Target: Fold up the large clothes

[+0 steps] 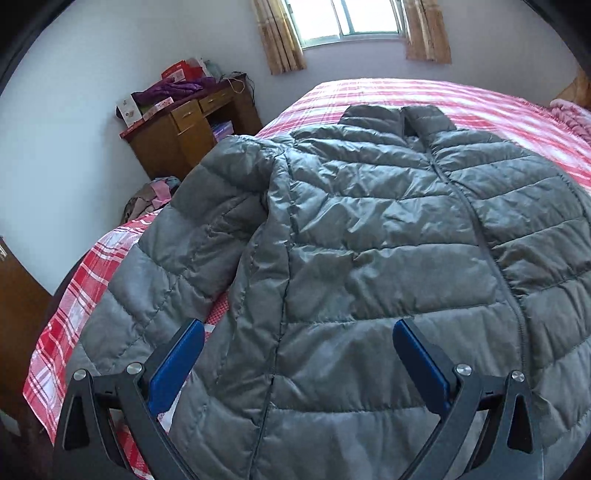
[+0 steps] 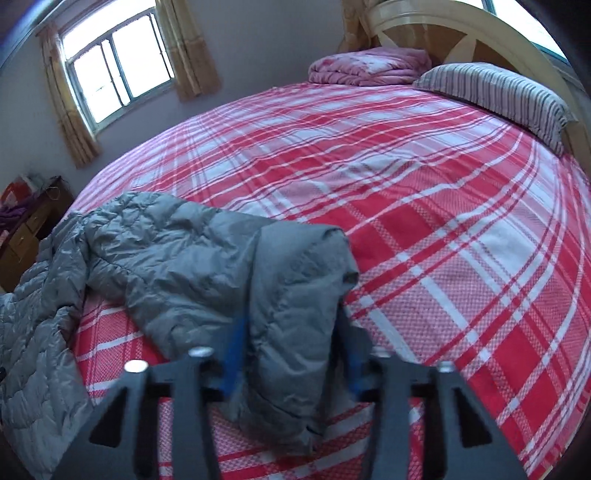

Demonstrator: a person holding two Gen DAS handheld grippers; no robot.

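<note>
Much bare sheet (image 2: 424,229) beyond sleeve (image 2: 291,295).

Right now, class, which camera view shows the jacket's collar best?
The left wrist view: the collar lies in plain sight at the far end of the grey jacket. The right wrist view shows only a sleeve, no collar.

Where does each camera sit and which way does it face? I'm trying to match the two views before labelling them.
Left wrist: on the left gripper, angled down over the grey puffer jacket on the plaid bed, toward a window; its open blue-padded fingers show.
Right wrist: on the right gripper, angled down across the bed toward the headboard and striped pillow; its fingers close around the jacket sleeve.
Shared: jacket, bed, wooden desk.
</note>
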